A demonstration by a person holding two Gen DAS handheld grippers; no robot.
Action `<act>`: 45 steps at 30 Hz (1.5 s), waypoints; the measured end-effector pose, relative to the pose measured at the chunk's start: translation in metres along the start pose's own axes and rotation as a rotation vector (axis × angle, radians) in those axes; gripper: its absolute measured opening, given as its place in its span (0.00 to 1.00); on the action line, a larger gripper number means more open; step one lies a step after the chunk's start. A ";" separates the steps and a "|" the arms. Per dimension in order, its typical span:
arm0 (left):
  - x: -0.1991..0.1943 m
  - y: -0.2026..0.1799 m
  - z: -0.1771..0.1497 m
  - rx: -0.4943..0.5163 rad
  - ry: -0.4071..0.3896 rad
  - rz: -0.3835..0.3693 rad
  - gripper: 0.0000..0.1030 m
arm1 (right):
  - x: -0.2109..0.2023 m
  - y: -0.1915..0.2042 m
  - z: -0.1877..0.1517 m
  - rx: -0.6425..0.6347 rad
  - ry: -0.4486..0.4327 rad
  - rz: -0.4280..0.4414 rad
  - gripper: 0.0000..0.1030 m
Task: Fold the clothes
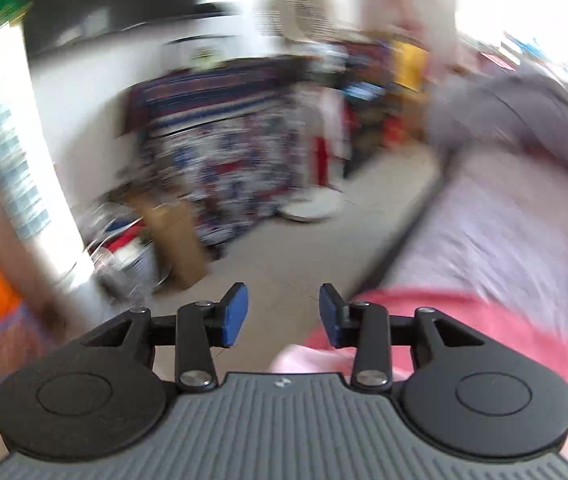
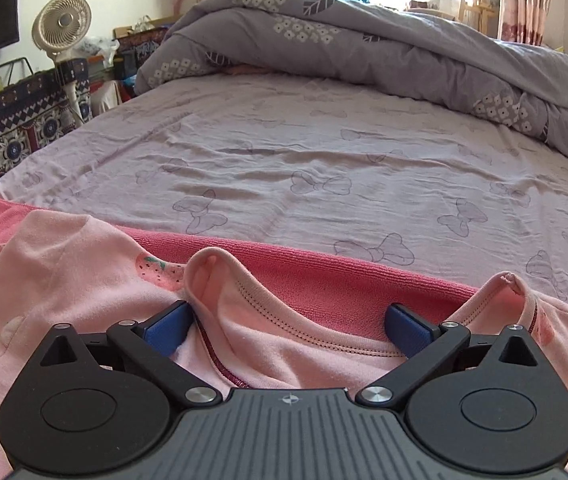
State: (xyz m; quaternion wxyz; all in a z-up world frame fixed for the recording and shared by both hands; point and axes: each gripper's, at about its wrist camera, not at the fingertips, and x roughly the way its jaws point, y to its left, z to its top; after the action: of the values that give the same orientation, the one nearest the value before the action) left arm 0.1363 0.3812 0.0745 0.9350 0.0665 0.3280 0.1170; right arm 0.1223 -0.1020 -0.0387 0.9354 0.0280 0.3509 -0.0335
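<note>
A light pink shirt [image 2: 63,280] with strawberry prints lies rumpled on a darker pink towel [image 2: 324,276] at the near edge of the bed. My right gripper [image 2: 288,330] is open wide just above it, with the stitched neckline [image 2: 267,320] bunched up between its blue pads [image 2: 169,328], which do not press on the cloth. The left wrist view is blurred. There my left gripper [image 1: 284,316] stands open with nothing between its pads, over the floor beside the bed, and the pink towel [image 1: 464,320] and shirt [image 1: 308,360] lie below and to its right.
The lilac sheet [image 2: 284,160] stretches beyond the towel, and a grey flowered duvet [image 2: 364,40] is heaped at the far end. Left of the bed stand a white fan [image 2: 61,24], furniture under patterned cloth [image 1: 223,140] and a cardboard box [image 1: 175,240] on the floor.
</note>
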 end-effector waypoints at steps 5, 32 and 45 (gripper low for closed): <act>0.007 -0.070 -0.013 0.481 0.031 -0.263 0.50 | 0.002 0.000 0.000 0.002 -0.001 0.003 1.00; -0.069 -0.286 -0.021 0.660 -0.125 -0.674 0.51 | -0.014 -0.010 0.014 0.038 -0.024 -0.015 0.96; 0.000 -0.356 -0.007 0.623 0.219 -0.752 0.55 | -0.086 -0.161 0.002 0.071 0.026 -0.295 0.98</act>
State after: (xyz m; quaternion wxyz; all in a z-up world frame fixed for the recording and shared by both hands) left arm 0.1949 0.0386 -0.0024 0.8084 0.2069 0.4448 -0.3254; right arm 0.0461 -0.2592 0.0148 0.9140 0.0095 0.3621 -0.1827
